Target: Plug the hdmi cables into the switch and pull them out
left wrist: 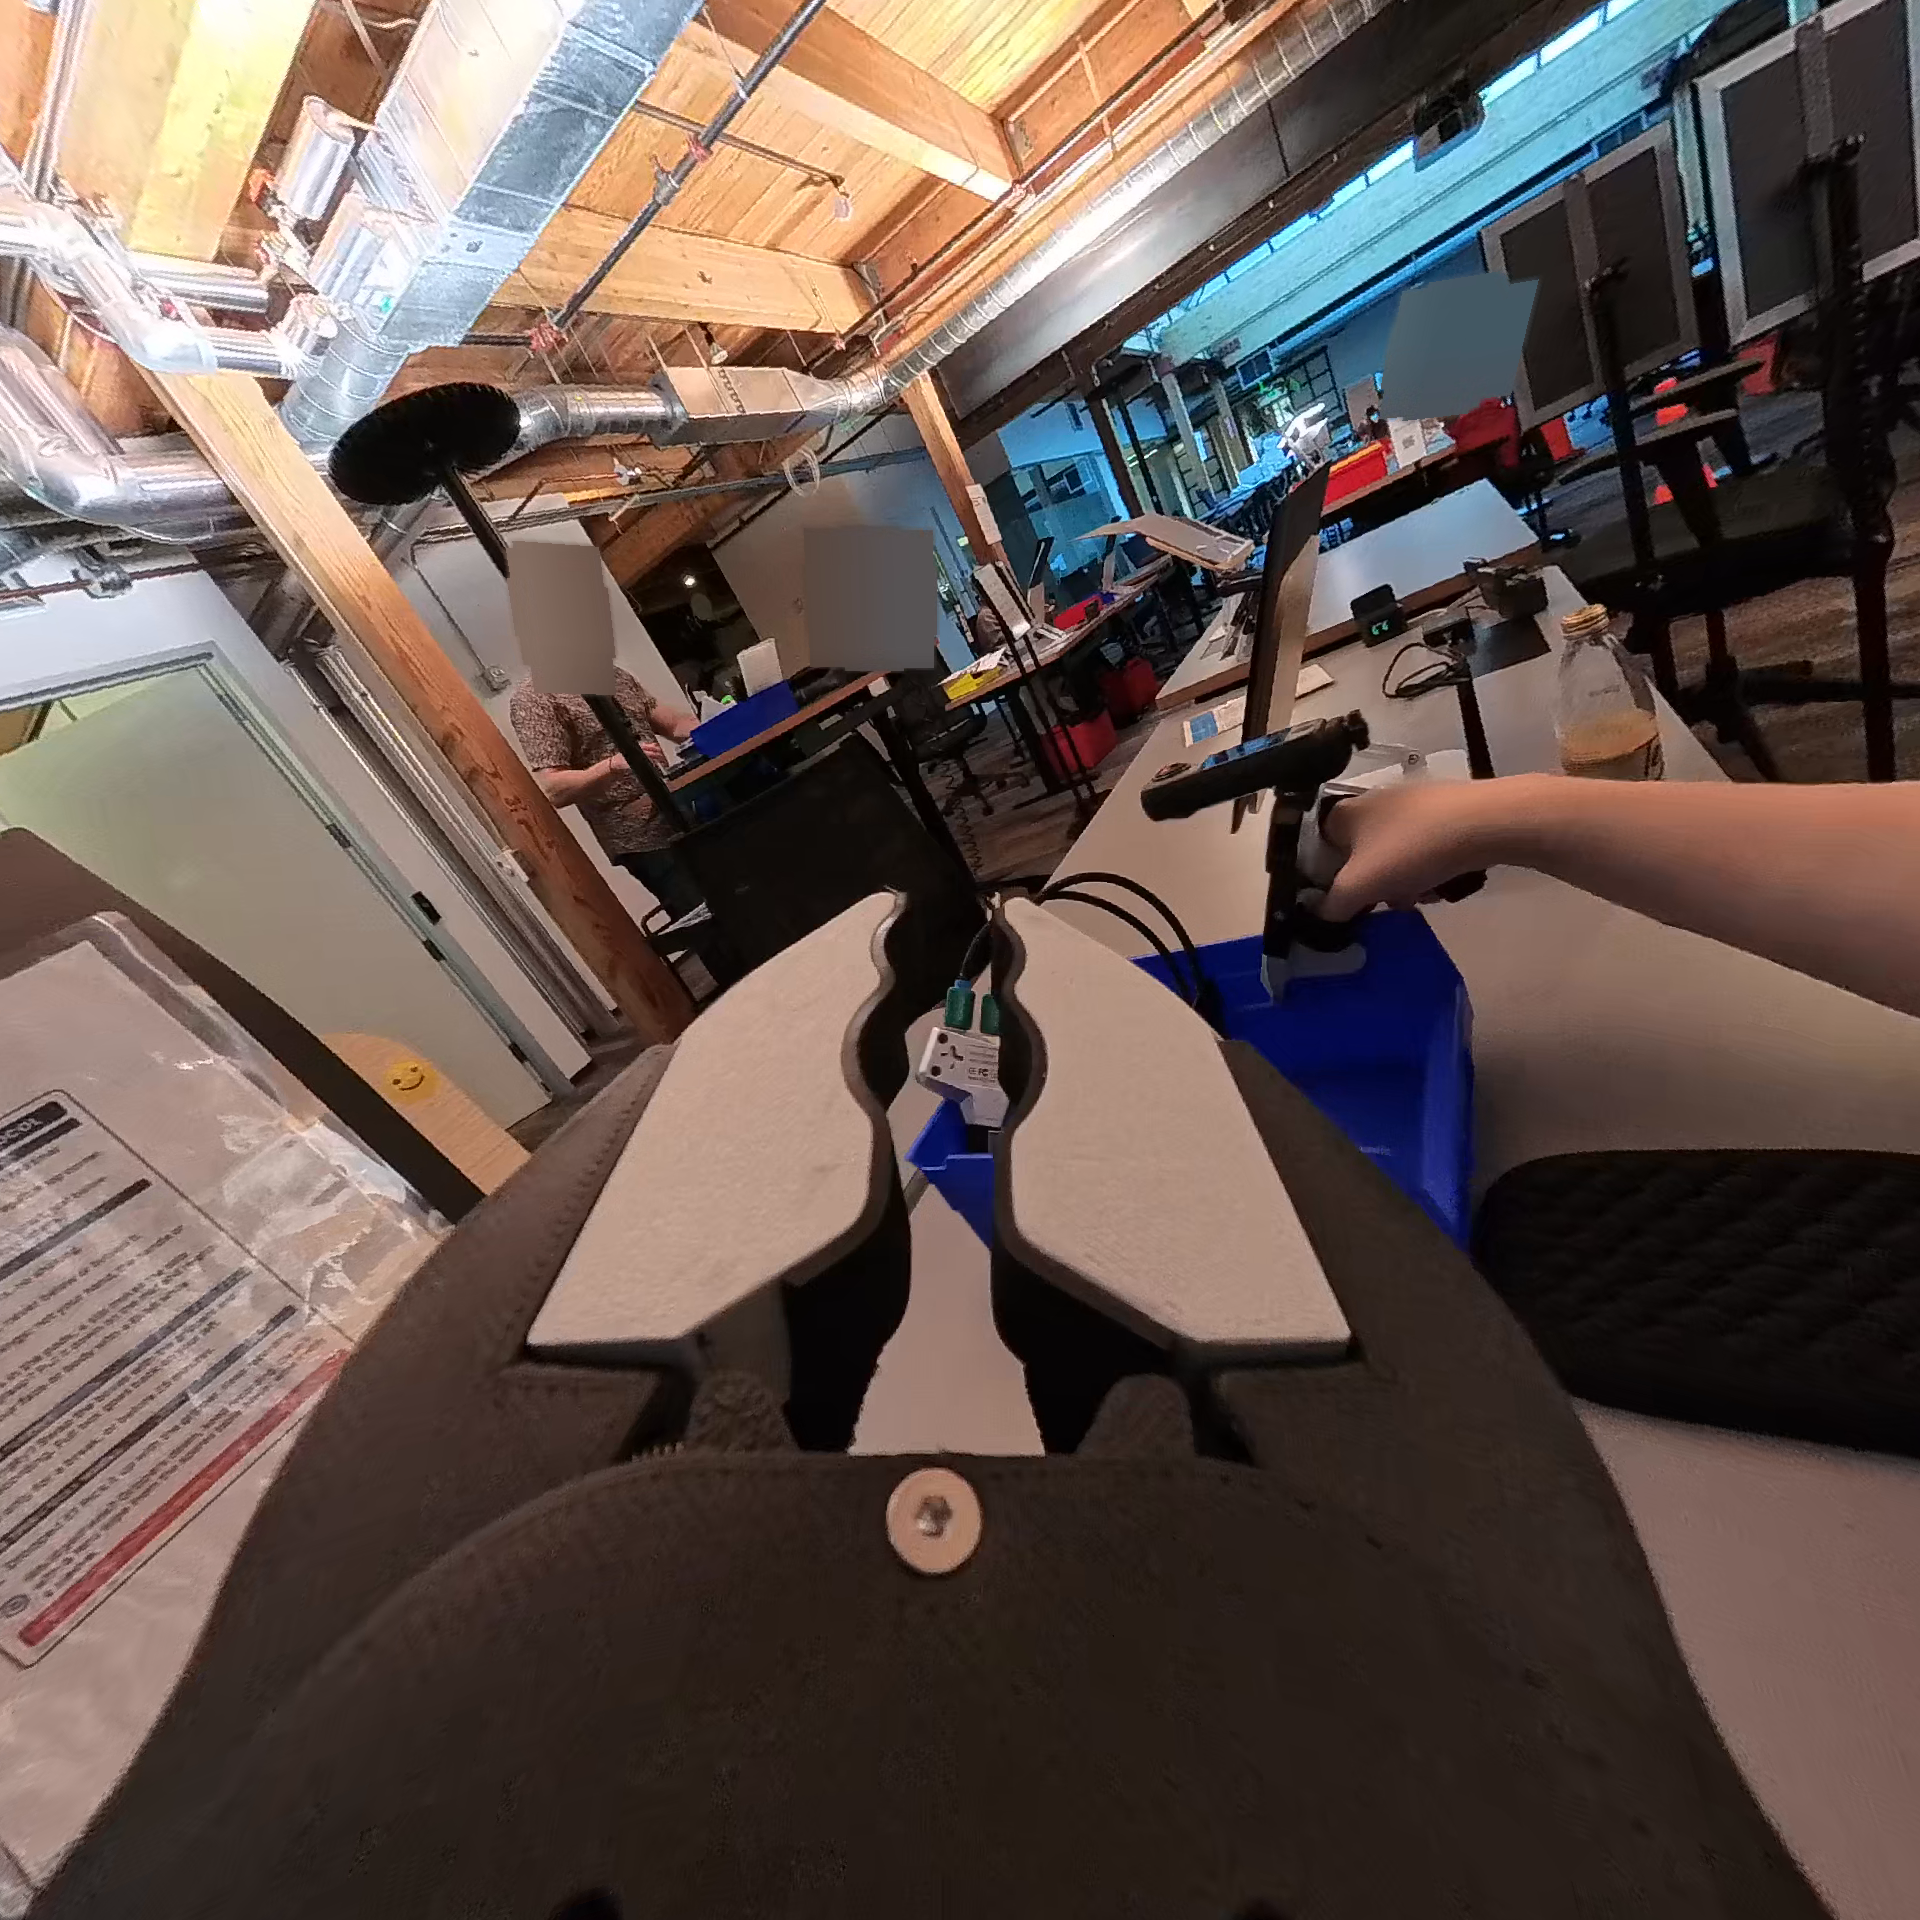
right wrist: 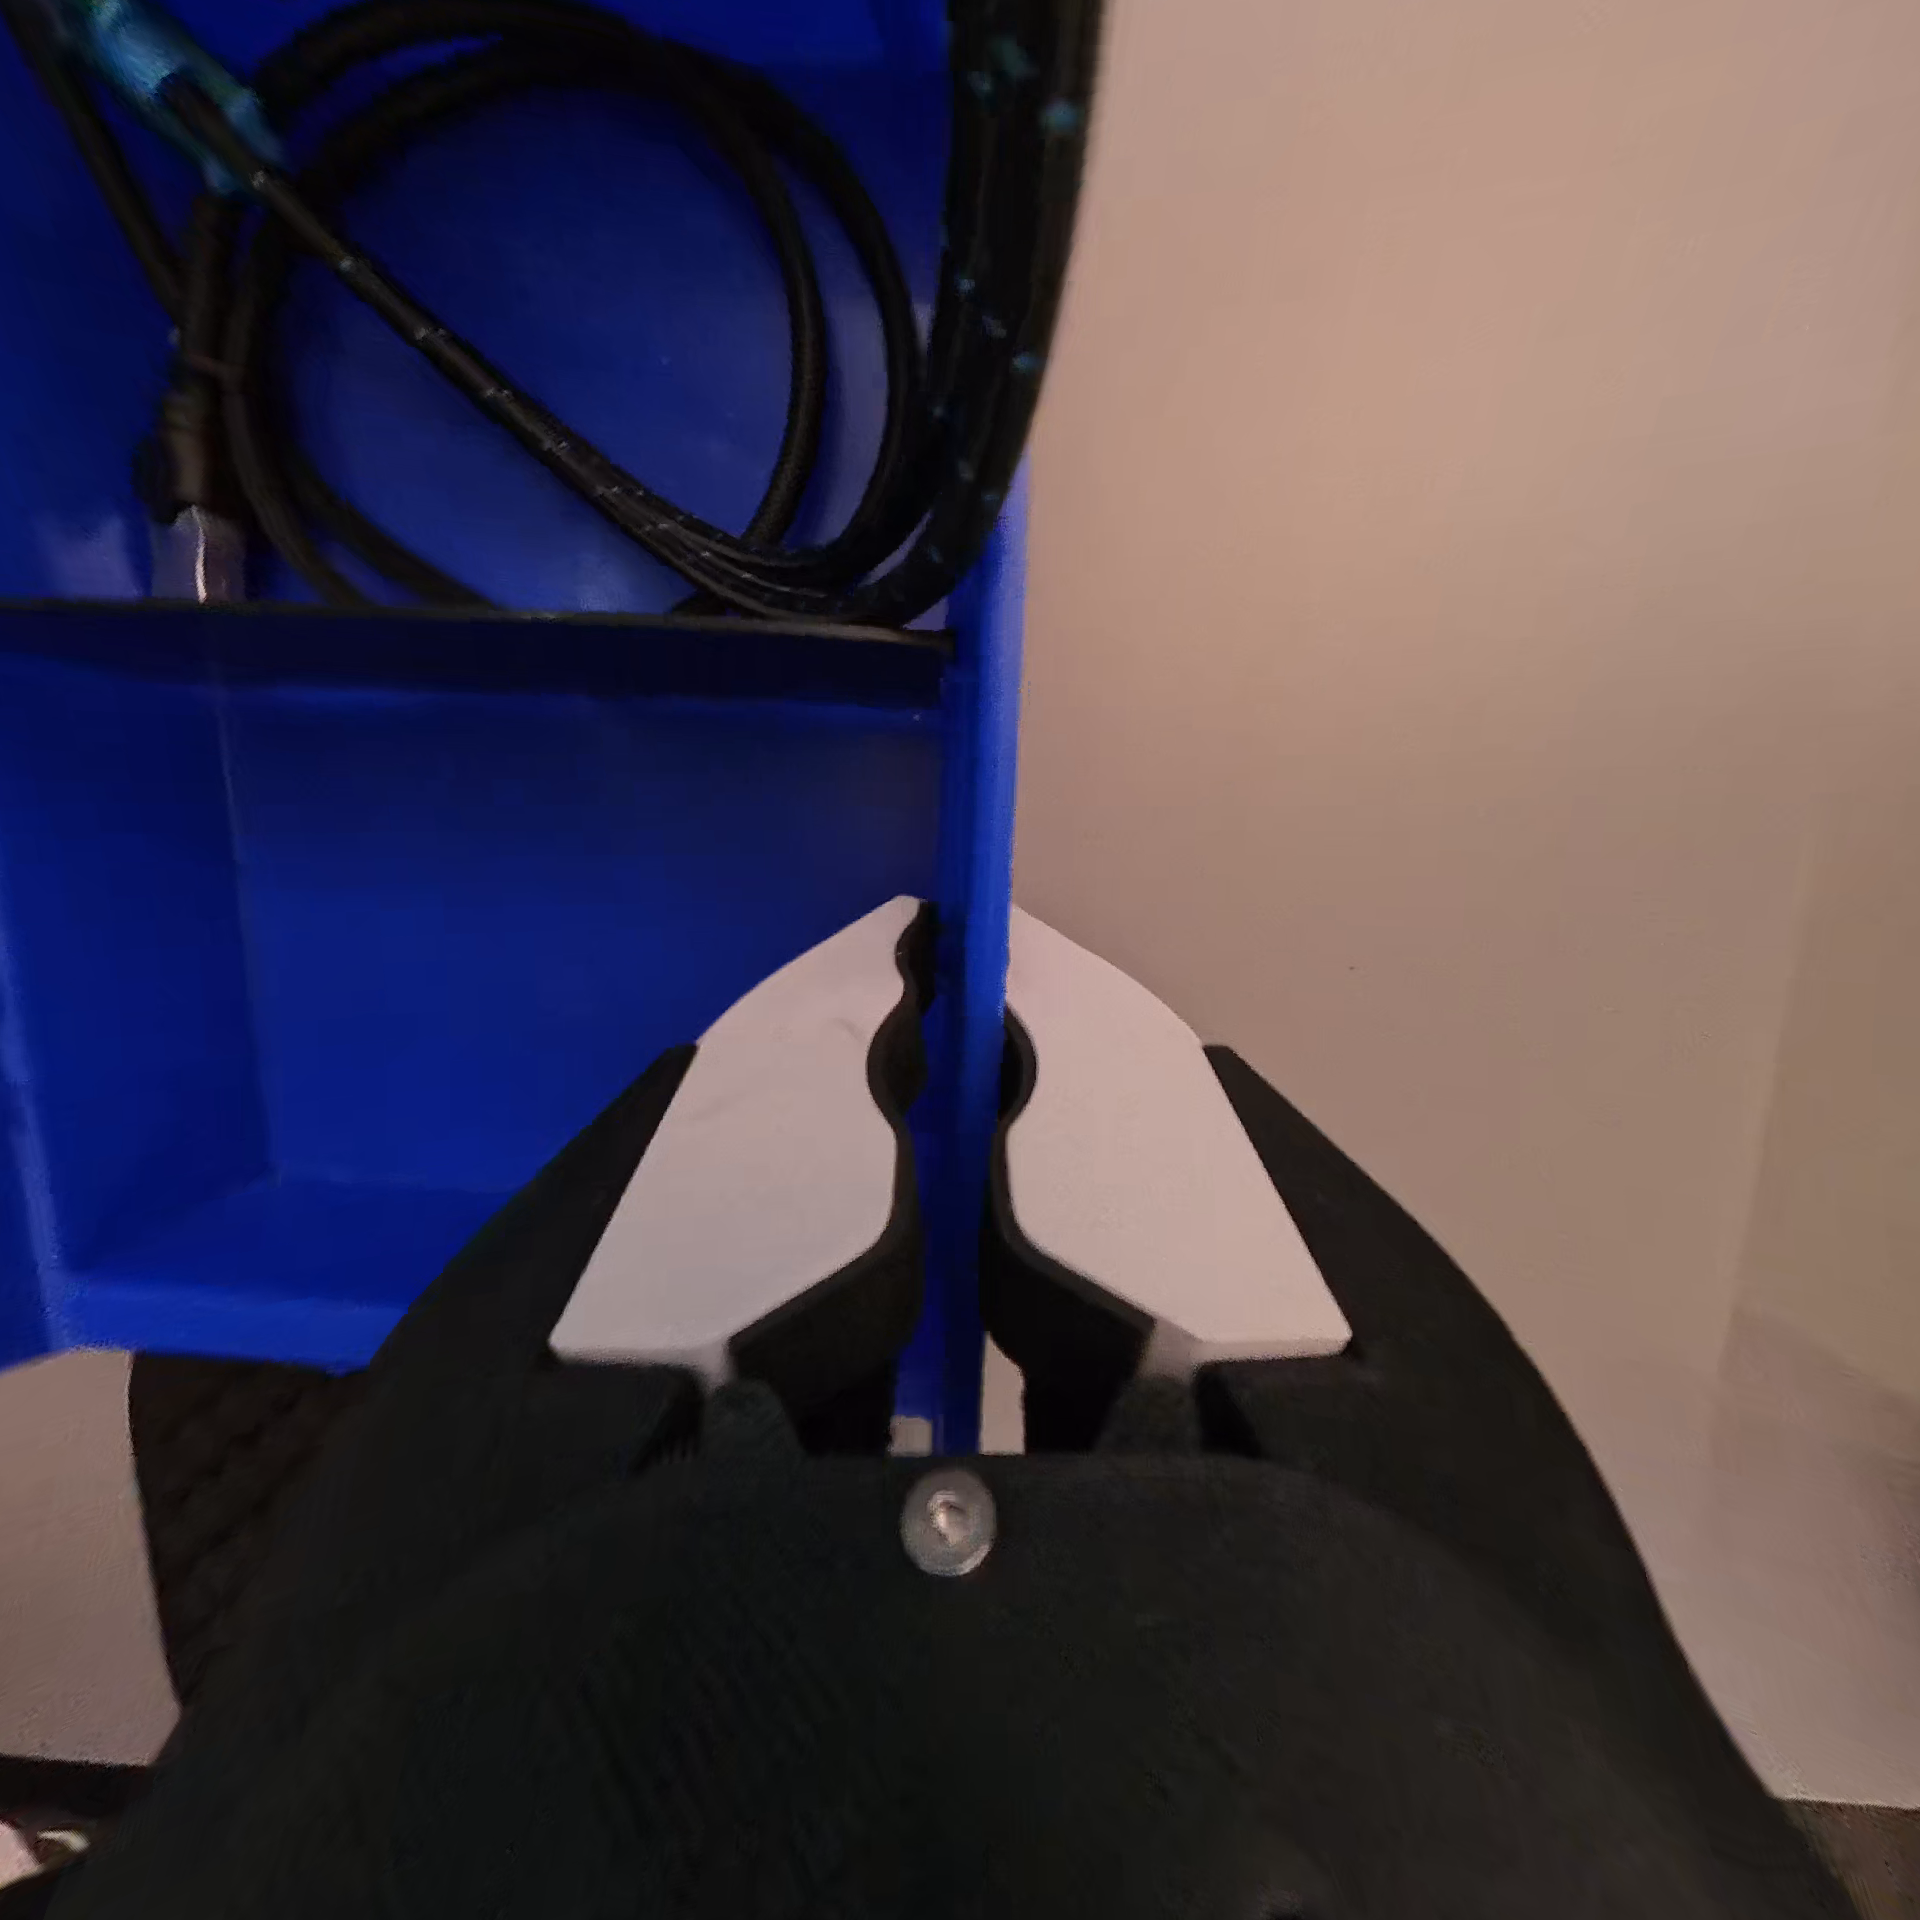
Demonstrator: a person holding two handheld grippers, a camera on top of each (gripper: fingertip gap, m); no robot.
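Note:
In the left wrist view my left gripper (left wrist: pixel 952 912) is shut on a small white HDMI switch (left wrist: pixel 964 1072), held between the fingers above the near end of a blue bin (left wrist: pixel 1382 1049). Two green-ended plugs (left wrist: pixel 972 1010) sit in the switch, and their black cables (left wrist: pixel 1132 914) arc back into the bin. My right gripper (right wrist: pixel 966 916) is shut on the bin's side wall (right wrist: pixel 977 790). It also shows in the left wrist view (left wrist: pixel 1288 961), held by a hand. Coiled black braided cables (right wrist: pixel 520 343) lie in the bin's far compartment.
A black padded mat (left wrist: pixel 1714 1278) lies right of the bin on the white table (left wrist: pixel 1662 997). A plastic-wrapped printed sheet (left wrist: pixel 135 1299) lies at the left. A bottle (left wrist: pixel 1605 696) and a monitor (left wrist: pixel 1288 613) stand farther back. People stand at distant desks. Some 45 cm of space lies between my two pairs of fingers.

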